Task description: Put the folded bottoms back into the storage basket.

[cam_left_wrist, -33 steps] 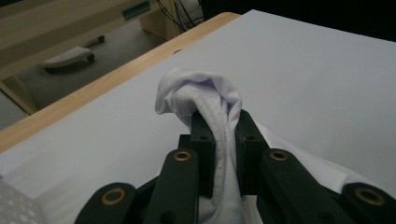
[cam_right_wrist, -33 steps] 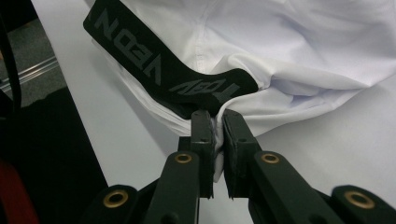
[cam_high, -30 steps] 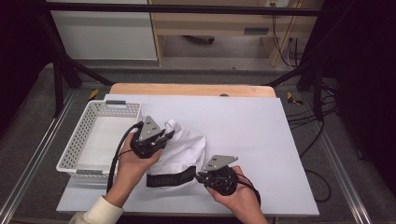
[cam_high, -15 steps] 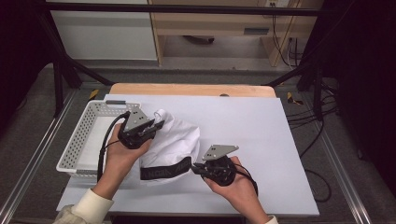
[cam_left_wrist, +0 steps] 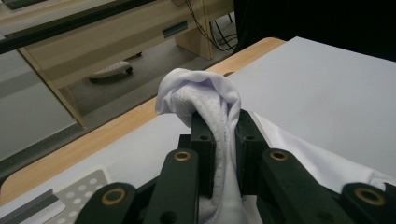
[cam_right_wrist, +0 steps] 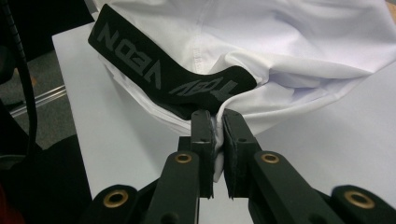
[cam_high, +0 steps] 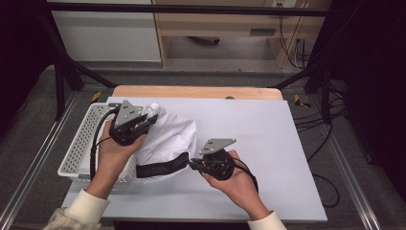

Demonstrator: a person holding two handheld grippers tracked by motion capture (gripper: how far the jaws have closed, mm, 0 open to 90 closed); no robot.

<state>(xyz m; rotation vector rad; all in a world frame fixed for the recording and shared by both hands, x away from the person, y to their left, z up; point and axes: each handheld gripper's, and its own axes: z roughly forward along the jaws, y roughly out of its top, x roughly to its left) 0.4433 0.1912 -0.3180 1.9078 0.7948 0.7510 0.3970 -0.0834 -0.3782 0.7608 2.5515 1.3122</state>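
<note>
A white garment (cam_high: pixel 167 139) with a black elastic waistband (cam_high: pixel 160 168) hangs between the two grippers over the left half of the white table (cam_high: pixel 268 143). Its cloth is thin, smooth and softly creased; the band is matte and carries grey lettering, seen upside down in the right gripper view. Its far bunched end sits at about ten o'clock from the table's middle, its banded edge at about seven o'clock.

The left gripper (cam_high: pixel 152 119) is clenched on a gathered fold of the white cloth; in the left gripper view the fabric puffs out above the black jaws in a rounded knot, with a finely dotted inner weave. The left hand (cam_high: pixel 112 151) cups the gripper's body from below, forearm coming in from six o'clock, jaws aimed toward two o'clock.

The right gripper (cam_high: pixel 191 164) pinches the white hem just beside the band's end, jaws pointing toward nine o'clock. Whether the pads also catch the band itself is hard to tell. The right hand (cam_high: pixel 234 179) holds it palm up.

At nine o'clock stands a white perforated plastic basket (cam_high: pixel 79 148), partly beneath the garment's edge.
</note>
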